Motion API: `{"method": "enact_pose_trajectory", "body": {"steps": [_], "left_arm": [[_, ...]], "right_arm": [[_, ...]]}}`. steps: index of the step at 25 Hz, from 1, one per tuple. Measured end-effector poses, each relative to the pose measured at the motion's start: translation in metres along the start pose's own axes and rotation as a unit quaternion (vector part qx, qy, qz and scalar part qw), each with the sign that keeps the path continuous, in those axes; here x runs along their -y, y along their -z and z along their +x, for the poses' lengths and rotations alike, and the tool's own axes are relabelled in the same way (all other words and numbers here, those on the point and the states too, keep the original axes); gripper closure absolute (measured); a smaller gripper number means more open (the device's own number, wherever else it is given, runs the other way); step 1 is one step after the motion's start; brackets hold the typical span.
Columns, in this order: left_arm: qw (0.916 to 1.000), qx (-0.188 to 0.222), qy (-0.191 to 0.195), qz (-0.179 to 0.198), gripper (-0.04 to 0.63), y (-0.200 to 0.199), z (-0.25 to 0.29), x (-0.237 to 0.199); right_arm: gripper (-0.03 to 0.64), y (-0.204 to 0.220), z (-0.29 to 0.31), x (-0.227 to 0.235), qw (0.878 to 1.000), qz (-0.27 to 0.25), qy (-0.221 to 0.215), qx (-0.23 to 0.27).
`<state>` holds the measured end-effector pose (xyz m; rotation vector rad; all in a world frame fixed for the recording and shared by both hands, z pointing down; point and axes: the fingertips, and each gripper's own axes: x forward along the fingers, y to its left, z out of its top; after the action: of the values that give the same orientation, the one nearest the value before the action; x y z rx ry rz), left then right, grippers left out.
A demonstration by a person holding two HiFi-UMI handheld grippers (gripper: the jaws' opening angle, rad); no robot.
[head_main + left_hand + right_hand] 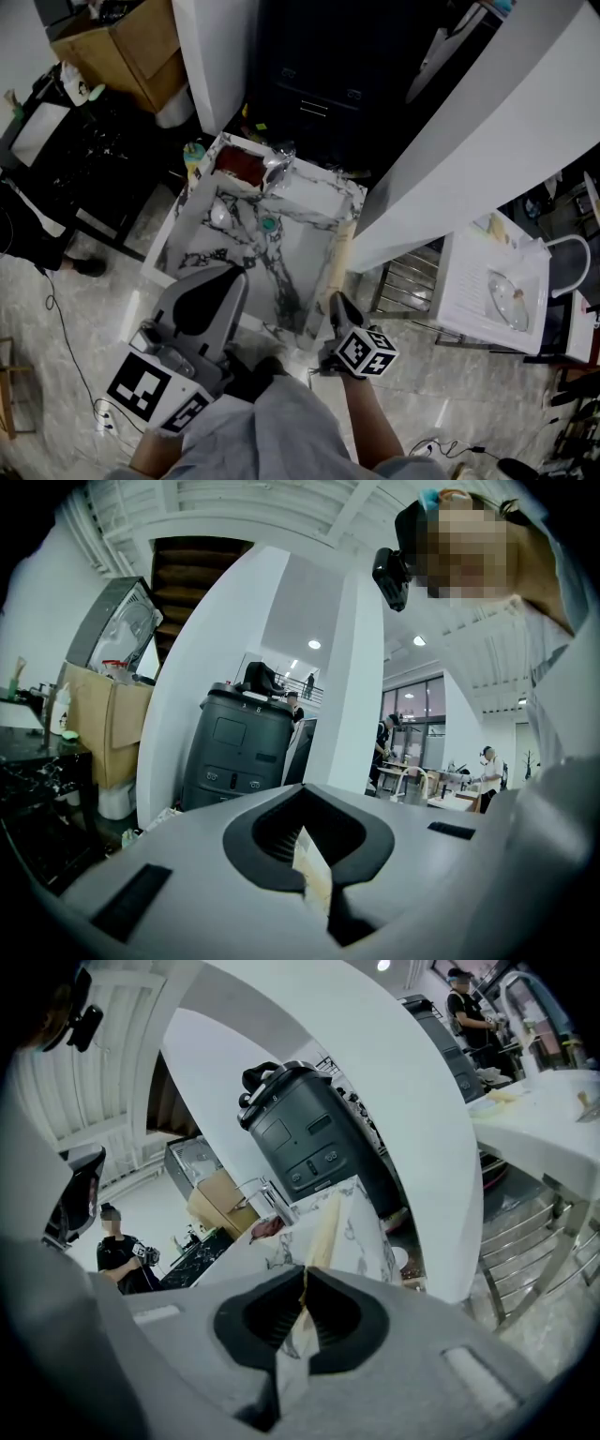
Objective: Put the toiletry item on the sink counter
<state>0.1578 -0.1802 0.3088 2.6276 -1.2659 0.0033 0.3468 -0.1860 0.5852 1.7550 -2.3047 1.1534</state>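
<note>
**Left gripper** [232,277]: held low at the near left of the counter [314,202], jaws pointing toward its near edge. In the left gripper view the jaws are closed to a thin slit. Only a cream sliver [311,874] shows in the slit. It cannot be told whether this is a held thing or the counter seen through the gap.

**Right gripper** [339,303]: held at the counter's near right corner, with its marker cube [366,352] toward the person. In the right gripper view the jaws are likewise drawn together. They line up with the beige edge strip [326,1222] that runs along the counter's right side. Marble pattern shows through the gap below the pads.

**Counter:** white marble pattern with dark veins, and a basin [281,267] set into the top. The faucet [279,167] stands at the far edge.

**Toiletry item:** no view settles which thing it is.
- A red-brown thing [239,164] lies at the far left corner, just beside the faucet.
- A small teal thing [269,223] sits in the basin, below the faucet.

**Surroundings:** a dark bin [239,752] stands beyond the counter beside a white pillar [211,56]. A cardboard box [127,47] stands at far left. A white table [487,281] stands well apart at right.
</note>
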Motion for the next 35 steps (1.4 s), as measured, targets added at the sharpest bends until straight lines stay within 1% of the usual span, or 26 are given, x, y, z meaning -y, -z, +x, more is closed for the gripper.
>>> {"method": "enact_pose_trajectory", "body": {"steps": [4, 12, 22, 28, 35], "left_arm": [[1.0, -0.001, 0.001, 0.0, 0.592, 0.001, 0.0, 0.001], [1.0, -0.003, 0.005, -0.002, 0.592, 0.003, 0.004, 0.003], [0.9999, -0.008, 0.011, -0.005, 0.592, 0.006, 0.007, 0.003], [0.9998, -0.01, 0.016, -0.005, 0.592, 0.006, 0.008, 0.003], [0.9998, -0.009, 0.017, -0.005, 0.592, 0.007, 0.006, 0.001]], "right_arm": [[0.614, 0.004, 0.0, 0.008, 1.0, 0.003, 0.011, -0.003], [0.614, 0.007, 0.003, 0.008, 0.999, 0.03, 0.014, 0.003], [0.614, 0.016, 0.002, 0.008, 0.997, 0.063, 0.029, 0.026], [0.614, 0.018, 0.001, 0.008, 0.997, 0.064, 0.038, 0.03], [0.608, 0.019, 0.001, 0.008, 0.997, 0.045, 0.053, 0.026]]}}
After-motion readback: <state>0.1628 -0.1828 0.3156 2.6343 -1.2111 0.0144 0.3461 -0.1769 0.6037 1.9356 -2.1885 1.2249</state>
